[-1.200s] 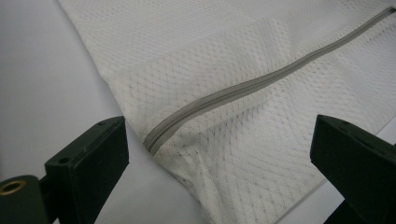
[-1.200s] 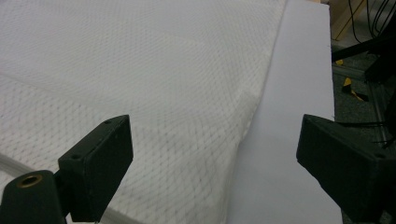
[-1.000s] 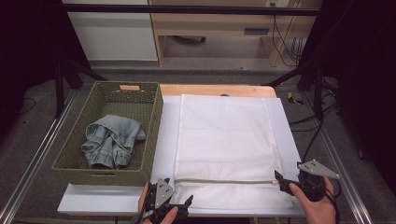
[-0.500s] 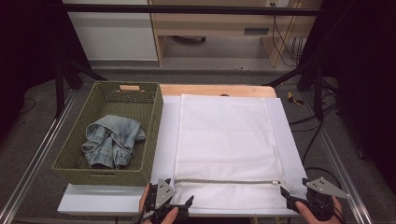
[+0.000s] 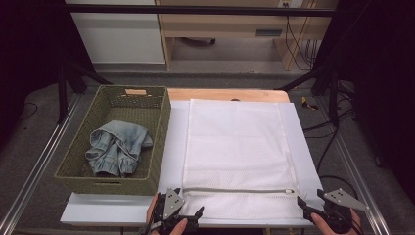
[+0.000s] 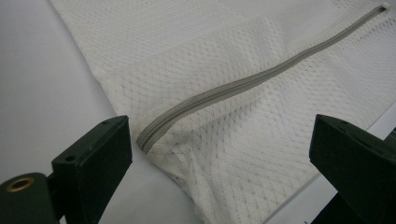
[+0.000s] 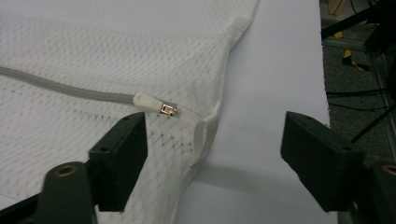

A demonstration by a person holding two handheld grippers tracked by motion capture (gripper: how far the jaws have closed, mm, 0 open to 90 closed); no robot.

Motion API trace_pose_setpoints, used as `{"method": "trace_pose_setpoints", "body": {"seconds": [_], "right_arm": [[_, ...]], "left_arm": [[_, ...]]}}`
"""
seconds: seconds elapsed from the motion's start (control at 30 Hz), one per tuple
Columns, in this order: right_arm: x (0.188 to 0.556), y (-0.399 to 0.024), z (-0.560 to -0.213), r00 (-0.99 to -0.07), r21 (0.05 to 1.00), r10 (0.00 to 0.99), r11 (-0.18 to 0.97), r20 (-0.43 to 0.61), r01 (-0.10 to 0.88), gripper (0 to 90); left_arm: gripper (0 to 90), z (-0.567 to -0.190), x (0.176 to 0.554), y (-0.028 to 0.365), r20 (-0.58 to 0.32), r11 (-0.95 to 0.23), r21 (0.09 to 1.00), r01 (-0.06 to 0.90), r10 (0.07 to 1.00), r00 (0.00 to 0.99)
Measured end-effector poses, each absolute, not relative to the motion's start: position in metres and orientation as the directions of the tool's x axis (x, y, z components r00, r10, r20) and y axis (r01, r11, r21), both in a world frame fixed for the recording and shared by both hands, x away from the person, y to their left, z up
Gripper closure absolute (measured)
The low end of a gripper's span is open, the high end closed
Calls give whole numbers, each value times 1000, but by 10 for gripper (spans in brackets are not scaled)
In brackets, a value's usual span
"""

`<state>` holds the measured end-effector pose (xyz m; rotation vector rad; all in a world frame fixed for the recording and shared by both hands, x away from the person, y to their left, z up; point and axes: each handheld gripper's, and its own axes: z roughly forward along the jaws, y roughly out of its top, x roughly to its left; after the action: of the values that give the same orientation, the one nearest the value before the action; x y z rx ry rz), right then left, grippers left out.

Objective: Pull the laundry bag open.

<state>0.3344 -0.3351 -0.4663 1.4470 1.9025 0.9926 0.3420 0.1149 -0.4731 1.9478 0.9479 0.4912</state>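
Note:
A white mesh laundry bag (image 5: pixel 237 142) lies flat on a white board (image 5: pixel 122 210), with a grey zipper (image 5: pixel 237 191) running across its near end. My left gripper (image 5: pixel 188 208) is open at the bag's near left corner, and the zipper's closed end (image 6: pixel 144 137) lies between its jaws (image 6: pixel 219 154). My right gripper (image 5: pixel 310 198) is open at the near right corner. Its jaws have just been closing. The bag's corner lies between them (image 7: pixel 215 154) untouched, and the zipper pull (image 7: pixel 156 106) sits just beyond the left jaw.
A woven olive basket (image 5: pixel 161 142) stands left of the board and holds a crumpled denim garment (image 5: pixel 117 147). The wooden table edge (image 5: pixel 225 94) shows behind the bag. Dark stands and cables (image 5: pixel 323 147) are on the floor at the right.
My right gripper has slid toward the near right corner of the board and sits lower in the high view. The left gripper and the bag have stayed where they were.

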Motion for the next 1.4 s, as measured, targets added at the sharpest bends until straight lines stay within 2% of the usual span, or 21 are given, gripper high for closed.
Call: {"method": "trace_pose_setpoints", "body": {"seconds": [0.27, 0.57, 0.7, 0.93, 1.03, 1.13, 1.33, 1.4], "right_arm": [[343, -335, -472, -266, 807, 963, 118, 50, 579, 407], [347, -339, -470, -253, 831, 967, 113, 34, 544, 685], [351, -334, -472, -276, 818, 960, 114, 56, 564, 682], [356, -321, -481, -311, 761, 950, 180, 30, 623, 540], [357, -318, -483, -318, 749, 948, 212, -2, 627, 529], [357, -313, -483, -324, 744, 946, 239, -32, 624, 581], [356, -302, -481, -364, 723, 928, 304, -78, 620, 796], [357, -301, -480, -373, 723, 923, 322, -96, 611, 834]], "left_arm": [[54, -473, 341, 115, -23, -318, 848, 424, 777, 629], [63, -471, 340, 114, -14, -325, 849, 417, 774, 633], [66, -472, 339, 113, -21, -319, 850, 419, 774, 633], [67, -472, 337, 112, -19, -322, 850, 416, 771, 636], [69, -471, 337, 112, -18, -322, 852, 413, 770, 637], [71, -469, 335, 111, -12, -322, 855, 405, 771, 637], [83, -461, 336, 108, -2, -308, 871, 383, 777, 629], [97, -458, 338, 103, 4, -309, 874, 375, 777, 630]]}}
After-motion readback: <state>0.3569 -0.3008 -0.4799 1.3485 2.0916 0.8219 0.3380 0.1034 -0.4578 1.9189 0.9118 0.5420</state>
